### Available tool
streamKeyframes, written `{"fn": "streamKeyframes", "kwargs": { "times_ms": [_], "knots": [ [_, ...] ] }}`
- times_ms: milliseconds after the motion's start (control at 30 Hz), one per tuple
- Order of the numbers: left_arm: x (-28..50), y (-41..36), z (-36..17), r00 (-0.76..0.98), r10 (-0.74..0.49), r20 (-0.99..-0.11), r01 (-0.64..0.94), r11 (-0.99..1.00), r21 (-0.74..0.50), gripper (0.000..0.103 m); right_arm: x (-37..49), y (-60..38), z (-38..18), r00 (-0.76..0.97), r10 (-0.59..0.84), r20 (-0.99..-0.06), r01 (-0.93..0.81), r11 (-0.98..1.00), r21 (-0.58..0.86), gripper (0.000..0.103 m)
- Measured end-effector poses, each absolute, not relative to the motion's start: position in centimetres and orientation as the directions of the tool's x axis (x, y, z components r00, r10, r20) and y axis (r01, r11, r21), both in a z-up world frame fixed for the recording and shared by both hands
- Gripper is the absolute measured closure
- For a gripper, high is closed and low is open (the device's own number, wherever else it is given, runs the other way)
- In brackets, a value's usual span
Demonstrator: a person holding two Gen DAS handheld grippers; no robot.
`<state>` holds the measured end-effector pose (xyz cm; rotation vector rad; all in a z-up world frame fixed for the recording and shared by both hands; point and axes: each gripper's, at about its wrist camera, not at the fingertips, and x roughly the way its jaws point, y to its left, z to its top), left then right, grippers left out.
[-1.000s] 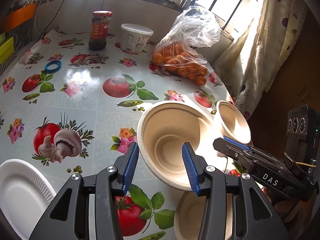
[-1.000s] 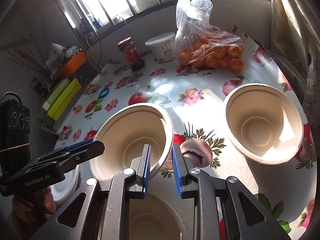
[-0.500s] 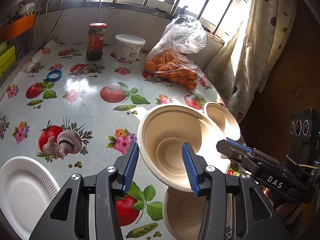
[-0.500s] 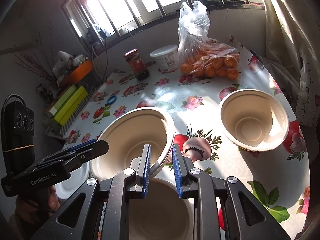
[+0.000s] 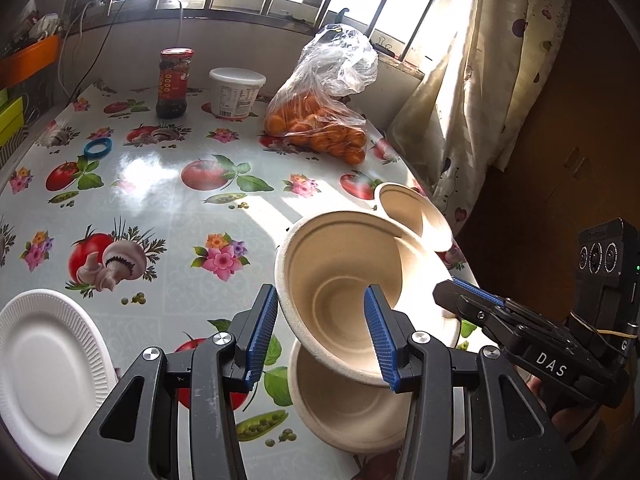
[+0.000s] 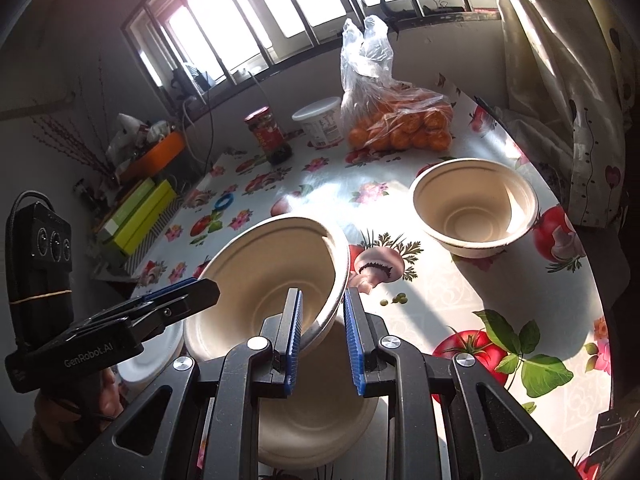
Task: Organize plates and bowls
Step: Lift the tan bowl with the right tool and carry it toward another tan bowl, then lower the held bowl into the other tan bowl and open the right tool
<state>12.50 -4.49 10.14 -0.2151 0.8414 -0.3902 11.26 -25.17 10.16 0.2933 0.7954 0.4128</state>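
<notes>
Bowls first: we hold one tan pulp bowl tilted in the air, the right tool narrowed onto its rim, one blue pad inside the wall and one outside. In the right wrist view that rim sits at 12 o'clock from the pads. Directly beneath it a second bowl rests upright on the tabletop, near the front edge. A third bowl stands upright at 2 o'clock, well apart from the other two and close to the right-hand edge, where a curtain hangs.

In the left wrist view our left tool stands half spread, and the raised bowl's near rim shows between its pads; we cannot tell whether either pad touches it. The white plate lies flat at 8 o'clock, running out of view at the lower left.

Open room lies at 10 to 12 o'clock: a broad bare stretch of the patterned cloth. Beyond it, along the far edge under the window, stand a jar, a white tub and a bag of oranges. A blue ring lies at 10 o'clock, near the left edge.
</notes>
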Motion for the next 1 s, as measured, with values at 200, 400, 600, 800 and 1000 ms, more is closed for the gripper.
{"fn": "streamKeyframes", "kwargs": {
  "times_ms": [200, 400, 600, 800, 1000],
  "knots": [
    [11.3, -4.9, 9.4, 0.585, -0.423, -0.692, 0.258, 0.906, -0.336, 0.057, 9.7, -25.4, 10.0, 0.639, 0.455, -0.620, -0.239, 0.884, 0.402, 0.082],
    [10.3, -5.2, 9.0, 0.582, -0.422, -0.695, 0.270, 0.906, -0.324, 0.057, 8.5, -25.6, 9.4, 0.643, 0.447, -0.622, -0.226, 0.886, 0.404, 0.082],
    [9.9, -5.6, 8.1, 0.570, -0.418, -0.707, 0.268, 0.908, -0.321, 0.057, 7.5, -25.7, 8.8, 0.646, 0.432, -0.630, -0.219, 0.895, 0.390, 0.082],
    [9.6, -5.6, 7.4, 0.564, -0.405, -0.719, 0.262, 0.914, -0.309, 0.057, 7.1, -25.5, 8.2, 0.640, 0.434, -0.634, -0.216, 0.894, 0.393, 0.082],
    [9.5, -5.4, 7.0, 0.562, -0.400, -0.724, 0.255, 0.916, -0.308, 0.057, 7.1, -25.1, 7.7, 0.635, 0.426, -0.644, -0.210, 0.898, 0.387, 0.082]
  ]
}}
